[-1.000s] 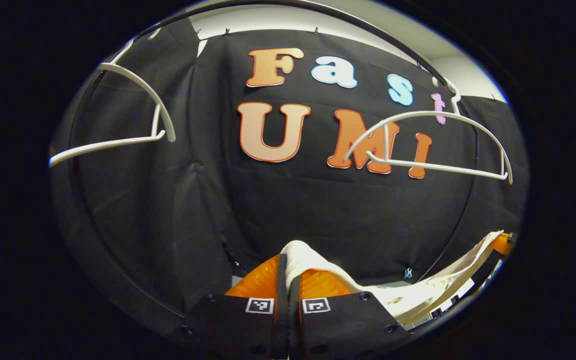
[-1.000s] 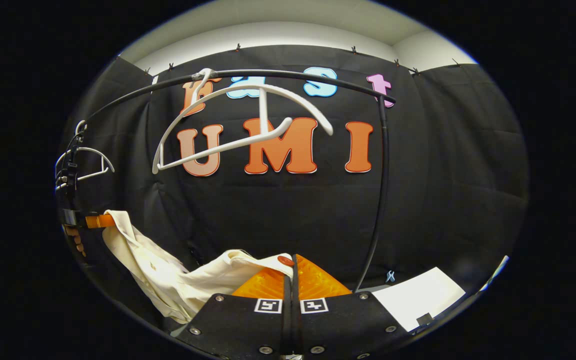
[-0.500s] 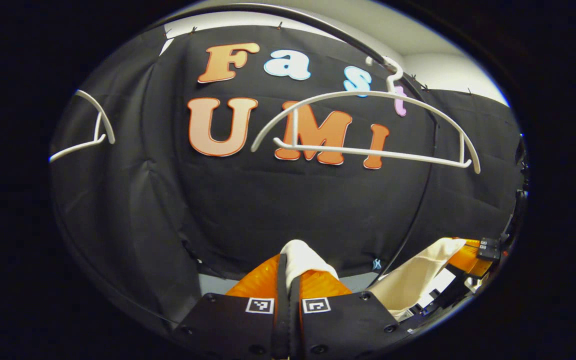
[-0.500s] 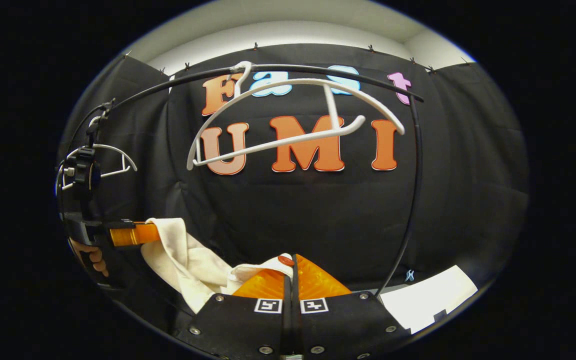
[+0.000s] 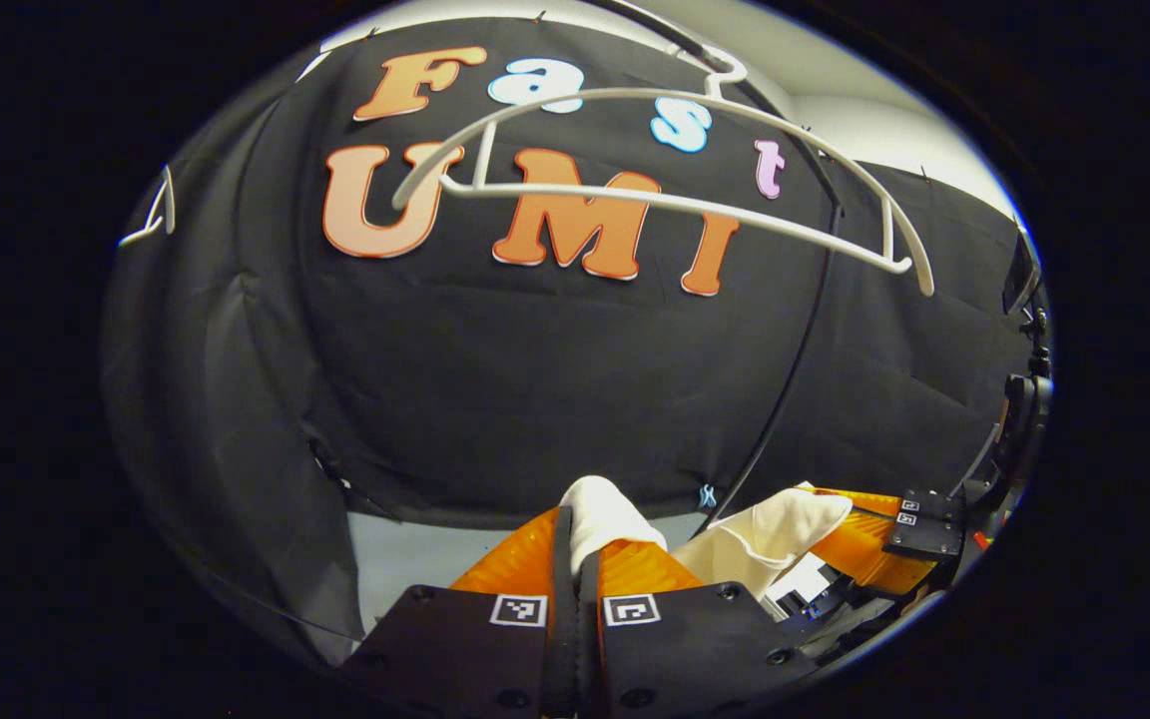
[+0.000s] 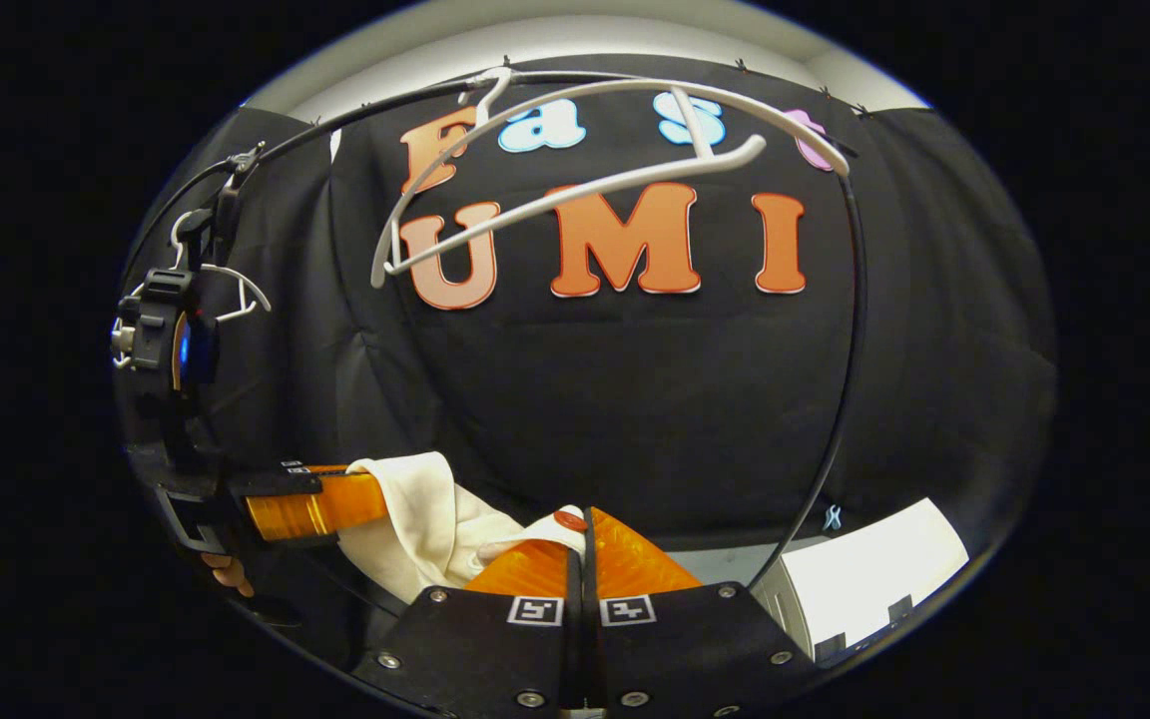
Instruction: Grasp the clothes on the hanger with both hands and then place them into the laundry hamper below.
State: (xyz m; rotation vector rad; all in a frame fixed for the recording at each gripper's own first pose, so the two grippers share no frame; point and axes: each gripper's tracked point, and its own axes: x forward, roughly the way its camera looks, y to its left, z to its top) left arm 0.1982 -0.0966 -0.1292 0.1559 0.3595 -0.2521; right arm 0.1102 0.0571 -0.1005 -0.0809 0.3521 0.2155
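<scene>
Behind everything, across the middle of both views, a matte black cloth wall (image 6: 635,399), creased in soft vertical folds. Arching over the top of the right gripper view, a thin black metal rail (image 6: 850,330), smooth and round, bending down the right side. Hung from it at upper centre, a bare white plastic hanger (image 6: 575,190), glossy, with curved shoulders and a straight lower bar; same hanger across the top of the left gripper view (image 5: 675,205). At lower right of the right gripper view, a flat white panel (image 6: 874,574), perhaps the hamper's rim, though hard to tell. Off the hanger now and strung low between the two tools, the cream-white cotton garment (image 6: 425,524), soft, limp, bunched in folds; in the left gripper view, at lower centre (image 5: 765,534). Left hand-held gripper (image 5: 580,529) clamped on a fold of that cloth at bottom centre, fingers pressed together with fabric bulging above them; seen again at lower left of the right gripper view (image 6: 330,504). Right hand-held gripper (image 6: 580,534) likewise closed on a cloth edge beside a small round red-brown button (image 6: 569,519). Best handling, probably: keep both grips firm, lower the two ends together and level, avoid snagging the rail, release only once the cloth hangs over the hamper.
</scene>
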